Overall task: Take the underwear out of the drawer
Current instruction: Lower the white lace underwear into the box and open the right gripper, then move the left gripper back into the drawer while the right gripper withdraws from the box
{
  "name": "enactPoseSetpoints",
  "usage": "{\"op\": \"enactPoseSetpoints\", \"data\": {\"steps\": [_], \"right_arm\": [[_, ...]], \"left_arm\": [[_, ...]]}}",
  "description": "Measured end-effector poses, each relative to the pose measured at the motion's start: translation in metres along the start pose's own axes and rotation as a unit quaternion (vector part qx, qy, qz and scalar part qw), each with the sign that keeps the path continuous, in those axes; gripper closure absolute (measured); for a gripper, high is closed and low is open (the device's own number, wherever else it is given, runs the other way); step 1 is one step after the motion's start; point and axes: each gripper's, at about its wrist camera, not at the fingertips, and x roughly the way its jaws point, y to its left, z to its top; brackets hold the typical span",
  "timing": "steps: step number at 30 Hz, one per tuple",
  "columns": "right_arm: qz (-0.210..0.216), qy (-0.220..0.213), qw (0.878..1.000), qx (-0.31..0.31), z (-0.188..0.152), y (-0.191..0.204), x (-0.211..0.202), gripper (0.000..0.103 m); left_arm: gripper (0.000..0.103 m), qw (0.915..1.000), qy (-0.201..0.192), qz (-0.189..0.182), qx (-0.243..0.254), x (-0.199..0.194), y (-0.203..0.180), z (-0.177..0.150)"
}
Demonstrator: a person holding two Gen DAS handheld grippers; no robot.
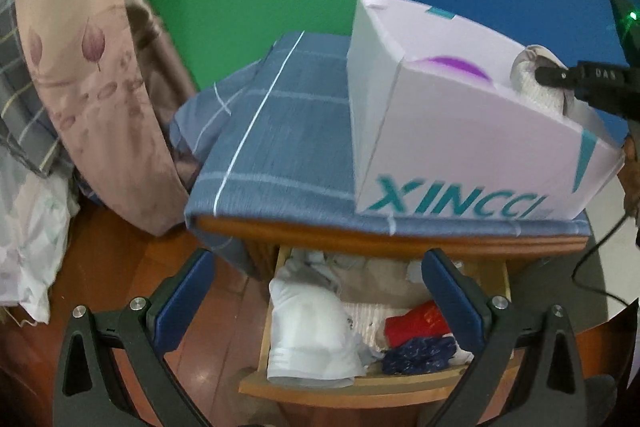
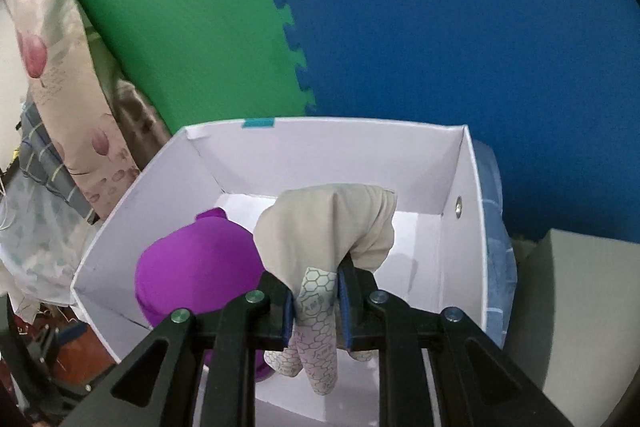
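Now right gripper pinches beige underwear (over white box).

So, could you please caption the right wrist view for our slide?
Right gripper holds beige underwear over white box containing purple garment.

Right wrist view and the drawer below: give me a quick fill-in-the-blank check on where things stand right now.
1. The right gripper is shut on a ____ garment.
2. It holds that garment over the white box, where a ____ garment already lies.
3. The left gripper hangs ____ above the drawer.
4. The box stands on a ____ checked cloth.

Missing words: beige; purple; open; blue
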Motion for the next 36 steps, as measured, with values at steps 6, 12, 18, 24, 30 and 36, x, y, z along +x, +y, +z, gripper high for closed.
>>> {"op": "enactPoseSetpoints", "data": {"steps": [6,12,18,24,30,36], "right_arm": [[0.002,-0.015,1.000,0.009,0.002,0.002,0.002,0.076],[0.039,-0.108,0.993,0.019,-0.012,0.002,-0.043,0.073],[0.109,-0.204,0.973,0.021,-0.077,-0.003,-0.132,0.071],[0.131,-0.173,0.972,0.092,-0.190,-0.037,-0.156,0.069],[0.152,-0.146,0.958,0.192,-0.248,-0.084,-0.146,0.066],[0.165,-0.164,0.955,0.184,-0.253,-0.087,-0.158,0.066]], "left_arm": [[0.001,0.9998,0.011,-0.016,-0.001,0.012,0.011,-0.017],[0.001,0.9975,-0.004,-0.047,0.054,0.007,-0.004,-0.032],[0.001,0.9844,0.039,-0.095,0.143,0.018,-0.046,-0.052],[0.001,0.9665,0.097,-0.121,0.205,0.039,-0.082,-0.071],[0.001,0.9439,0.140,-0.117,0.275,0.062,-0.126,-0.086],[0.003,0.9333,0.146,-0.092,0.315,0.085,-0.164,-0.088]]}}
